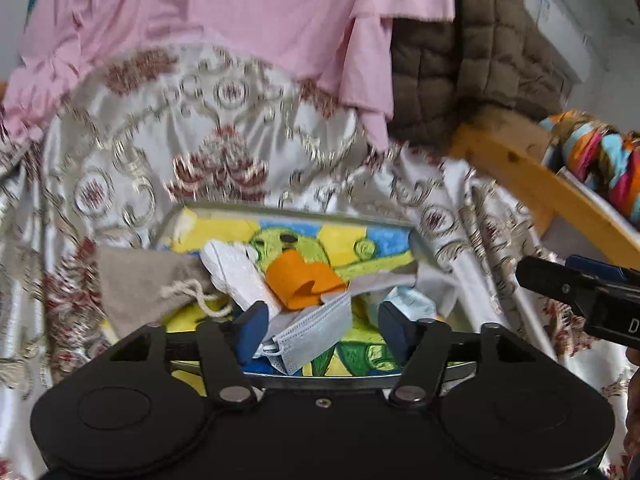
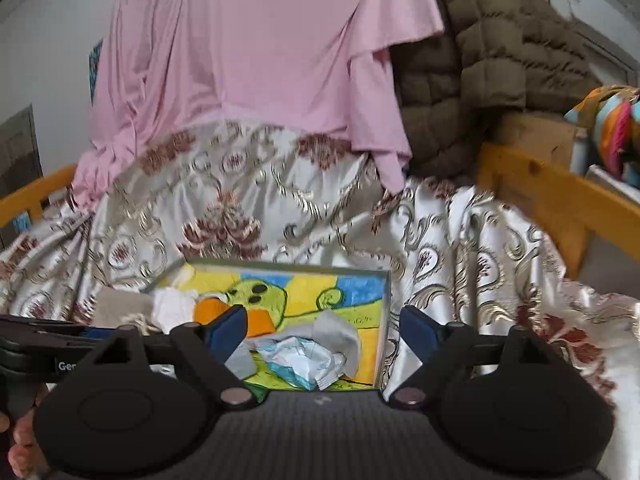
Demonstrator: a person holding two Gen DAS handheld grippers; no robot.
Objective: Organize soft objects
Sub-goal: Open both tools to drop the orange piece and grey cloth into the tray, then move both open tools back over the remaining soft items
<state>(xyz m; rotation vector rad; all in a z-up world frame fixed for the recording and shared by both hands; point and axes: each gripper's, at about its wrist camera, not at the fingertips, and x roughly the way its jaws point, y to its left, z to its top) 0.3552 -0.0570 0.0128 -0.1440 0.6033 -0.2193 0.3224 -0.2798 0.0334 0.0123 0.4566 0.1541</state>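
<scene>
Left gripper (image 1: 320,322) open over tray (image 1: 424,246) w/ grey mask (image 1: 316,330), orange cloth (image 1: 300,280), beige pouch (image 1: 148,284) (drawstring loose); right gripper (image 1: 576,292) beside.

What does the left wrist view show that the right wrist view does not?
Only the left wrist view shows the beige drawstring pouch almost whole, with its cord, and the grey face mask lying between the open left tool fingers. Only the right wrist view shows the crumpled pale blue wrapper clearly, and a wooden rail on the left. Both show the painted tray, the orange cloth, the pink fabric and the brown quilted jacket.
</scene>
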